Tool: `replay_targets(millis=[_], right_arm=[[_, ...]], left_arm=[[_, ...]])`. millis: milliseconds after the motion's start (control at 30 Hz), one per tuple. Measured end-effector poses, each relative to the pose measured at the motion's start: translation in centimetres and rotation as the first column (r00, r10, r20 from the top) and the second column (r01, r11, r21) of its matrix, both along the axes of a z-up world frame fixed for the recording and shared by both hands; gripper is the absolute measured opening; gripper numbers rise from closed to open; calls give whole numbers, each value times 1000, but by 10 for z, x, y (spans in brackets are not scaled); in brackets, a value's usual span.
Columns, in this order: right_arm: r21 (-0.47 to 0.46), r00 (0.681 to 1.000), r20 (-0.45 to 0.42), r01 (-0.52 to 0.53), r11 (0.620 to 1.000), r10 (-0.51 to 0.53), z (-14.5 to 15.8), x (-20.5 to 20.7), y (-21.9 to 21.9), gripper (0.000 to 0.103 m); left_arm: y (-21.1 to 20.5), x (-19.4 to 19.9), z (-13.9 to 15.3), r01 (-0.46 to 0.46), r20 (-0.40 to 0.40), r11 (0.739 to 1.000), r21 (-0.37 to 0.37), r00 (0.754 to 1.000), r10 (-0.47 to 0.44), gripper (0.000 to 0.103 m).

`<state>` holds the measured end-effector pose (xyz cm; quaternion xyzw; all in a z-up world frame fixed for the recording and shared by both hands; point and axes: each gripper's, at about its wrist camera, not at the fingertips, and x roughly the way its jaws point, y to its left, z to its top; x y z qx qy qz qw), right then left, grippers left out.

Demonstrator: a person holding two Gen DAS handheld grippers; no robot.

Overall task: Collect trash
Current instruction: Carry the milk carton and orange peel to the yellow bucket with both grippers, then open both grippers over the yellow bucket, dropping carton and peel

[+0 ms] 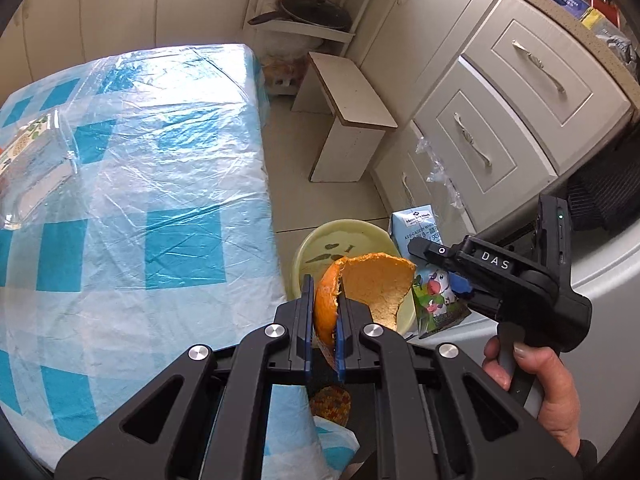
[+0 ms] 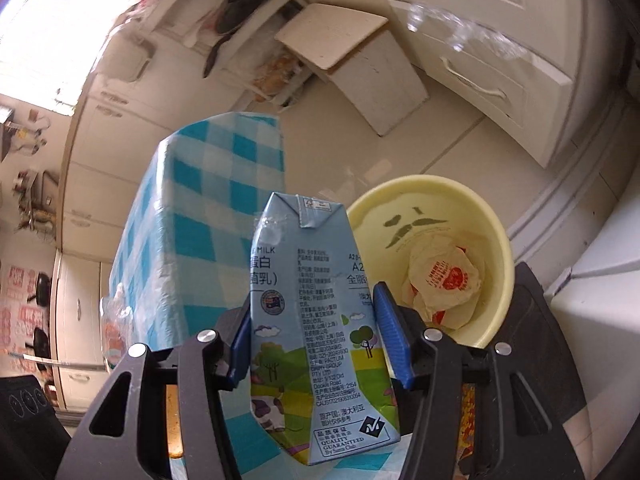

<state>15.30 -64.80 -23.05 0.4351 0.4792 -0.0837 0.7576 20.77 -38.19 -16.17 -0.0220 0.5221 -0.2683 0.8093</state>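
The left gripper (image 1: 323,332) has its blue pads nearly together, pinching a piece of orange peel (image 1: 360,292) by one edge; the rest of the peel curls up and to the right, its pale inner side showing. The peel hangs just over the near rim of a pale yellow bin (image 1: 308,248), which sits on the floor beside the table (image 1: 120,168) with its blue-checked cloth under clear plastic. A clear plastic container (image 1: 36,168) lies on that table, well apart from the bin.

The right gripper (image 2: 312,340) holds a light blue milk carton (image 2: 316,320) upright between its pads, which press on the carton's two sides (the fingers stand fairly wide around it). The carton is just left of the bin (image 2: 502,240) in the right wrist view. Inside the bin lies a crumpled paper wrapper (image 2: 440,284) with red print, resting against the near wall.
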Motion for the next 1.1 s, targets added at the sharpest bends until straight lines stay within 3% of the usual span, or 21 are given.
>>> replay_targets(millis=[167, 500, 700, 767, 933, 1100], right_arm=[[42, 993, -38, 115, 992, -113, -6, -10, -25, 65], [-75, 974, 208, 105, 992, -87, 69, -7, -23, 75], [-153, 951, 299, 126, 980, -76, 102, -10, -19, 78], [-168, 946, 314, 141, 976, -82, 108, -11, -19, 78], [-163, 939, 331, 157, 974, -96, 112, -12, -22, 78], [-161, 936, 339, 157, 974, -95, 115, -9, -23, 79]], left_arm=[[-43, 8, -20, 10, -19, 998, 67, 1000, -9, 8], [-94, 15, -57, 31, -74, 991, 127, 997, -22, 8], [-114, 13, -70, 57, -74, 984, 167, 996, -45, 9], [-121, 11, -73, 69, -71, 981, 180, 996, -57, 16], [-131, 1, -65, 71, 4, 976, 208, 997, -73, 51], [-131, -3, -52, 81, 52, 971, 224, 994, -95, 63]])
